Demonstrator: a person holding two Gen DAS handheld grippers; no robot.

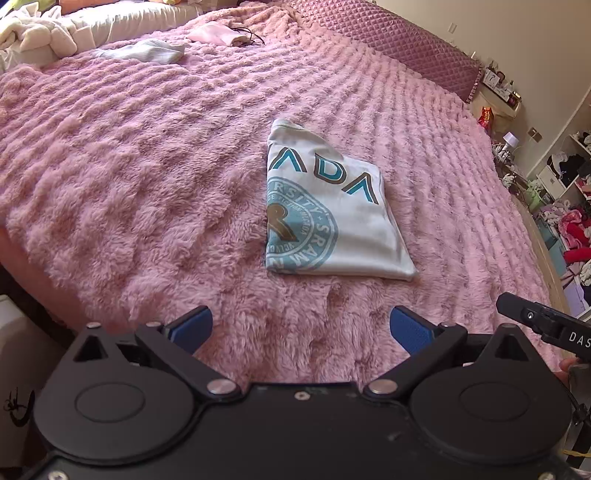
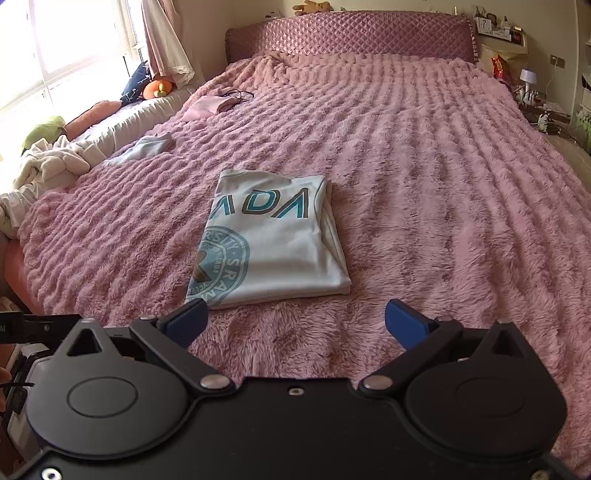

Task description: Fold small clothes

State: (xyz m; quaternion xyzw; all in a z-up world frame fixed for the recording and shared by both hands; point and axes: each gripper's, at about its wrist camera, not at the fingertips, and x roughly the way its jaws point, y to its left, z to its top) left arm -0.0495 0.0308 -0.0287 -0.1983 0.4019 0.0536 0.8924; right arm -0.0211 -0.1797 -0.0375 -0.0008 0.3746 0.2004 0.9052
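Note:
A pale blue T-shirt (image 1: 325, 218) with teal lettering and a round print lies folded into a compact rectangle on the fluffy pink bedspread (image 1: 147, 177). The right wrist view shows the same folded shirt (image 2: 273, 243) just beyond the fingertips. My left gripper (image 1: 301, 326) hangs above the bed, short of the shirt, jaws wide open with nothing between the blue pads. My right gripper (image 2: 295, 323) is open too and holds nothing; its left pad overlaps the shirt's near corner in the picture. Part of the right gripper's body (image 1: 546, 325) shows at the right edge of the left wrist view.
A light blue garment (image 1: 144, 51) and a pink one (image 1: 218, 35) with a black cord lie far off on the bed. White crumpled clothes (image 2: 55, 162) sit at the left edge. The quilted headboard (image 2: 351, 33) is at the back, a cluttered nightstand (image 2: 532, 88) and shelves to the right.

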